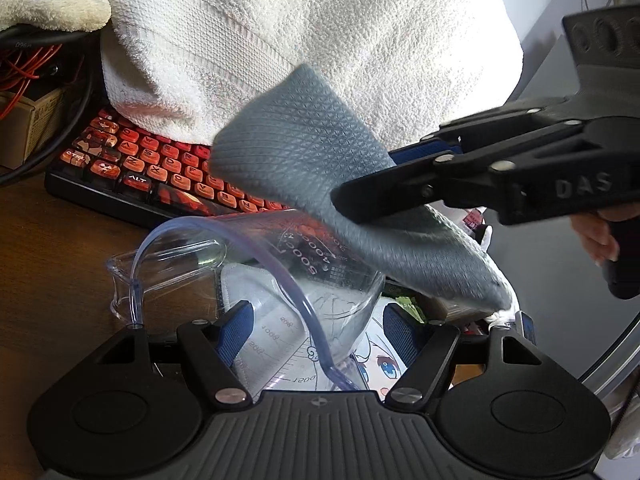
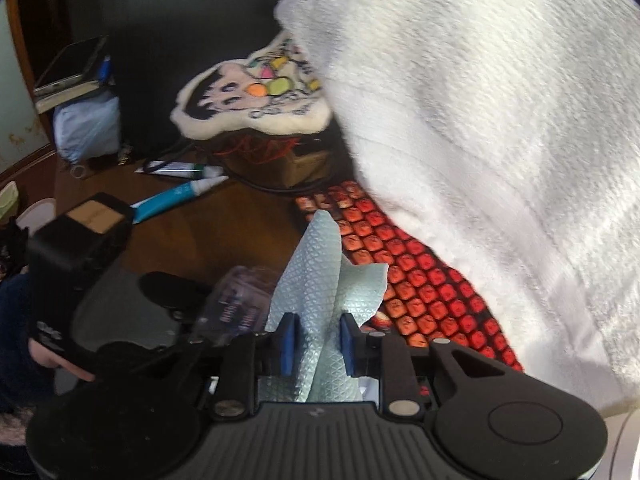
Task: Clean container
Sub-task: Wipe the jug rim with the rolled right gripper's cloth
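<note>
A clear plastic measuring cup (image 1: 280, 272) with printed scale marks lies tilted between the blue pads of my left gripper (image 1: 318, 330), which is shut on it, rim toward the camera. My right gripper (image 2: 318, 344) is shut on a grey-blue textured cloth (image 2: 320, 292). In the left wrist view the right gripper (image 1: 384, 176) comes in from the right and holds the cloth (image 1: 320, 168) over the cup's far side. The cup (image 2: 240, 300) shows blurred at the left of the cloth in the right wrist view.
A red-keyed keyboard (image 1: 132, 160) lies on the brown desk (image 1: 52, 280), partly under a large white towel (image 1: 300, 40). A plush mat, red wires and a box (image 2: 280, 152) stand behind. Tubes (image 2: 180, 192) lie on the desk. An anime-print mat (image 1: 384, 364) is under the cup.
</note>
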The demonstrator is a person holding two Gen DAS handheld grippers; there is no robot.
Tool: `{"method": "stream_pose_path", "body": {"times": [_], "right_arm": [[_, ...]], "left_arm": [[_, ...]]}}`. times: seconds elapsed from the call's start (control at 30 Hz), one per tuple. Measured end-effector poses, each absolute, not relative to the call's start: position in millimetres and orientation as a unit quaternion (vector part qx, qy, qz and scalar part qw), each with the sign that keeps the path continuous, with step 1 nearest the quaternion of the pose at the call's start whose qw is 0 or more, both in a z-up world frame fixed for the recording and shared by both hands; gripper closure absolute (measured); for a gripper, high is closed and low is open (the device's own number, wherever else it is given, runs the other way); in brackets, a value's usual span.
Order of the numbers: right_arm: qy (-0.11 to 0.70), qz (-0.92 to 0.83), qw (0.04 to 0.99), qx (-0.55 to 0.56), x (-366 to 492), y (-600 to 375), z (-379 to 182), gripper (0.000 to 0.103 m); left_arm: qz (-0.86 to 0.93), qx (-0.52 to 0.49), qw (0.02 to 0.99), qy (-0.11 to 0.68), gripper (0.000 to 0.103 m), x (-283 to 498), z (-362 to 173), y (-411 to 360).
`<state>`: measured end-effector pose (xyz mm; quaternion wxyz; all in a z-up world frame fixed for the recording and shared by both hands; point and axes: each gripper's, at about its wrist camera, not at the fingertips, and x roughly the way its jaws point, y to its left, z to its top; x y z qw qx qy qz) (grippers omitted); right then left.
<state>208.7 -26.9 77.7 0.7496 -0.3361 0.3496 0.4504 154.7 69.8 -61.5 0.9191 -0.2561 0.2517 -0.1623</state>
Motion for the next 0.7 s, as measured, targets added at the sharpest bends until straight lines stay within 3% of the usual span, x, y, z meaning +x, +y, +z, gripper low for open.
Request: {"method": "stream_pose_path", "body": {"times": [0.7], "right_arm": [[0.347, 0.499, 0.732, -0.309, 180, -13, 81, 0.084]], "left_arm": [[-0.163, -0.256, 0.919, 0.252, 0.032, 148, -67, 73]]}}
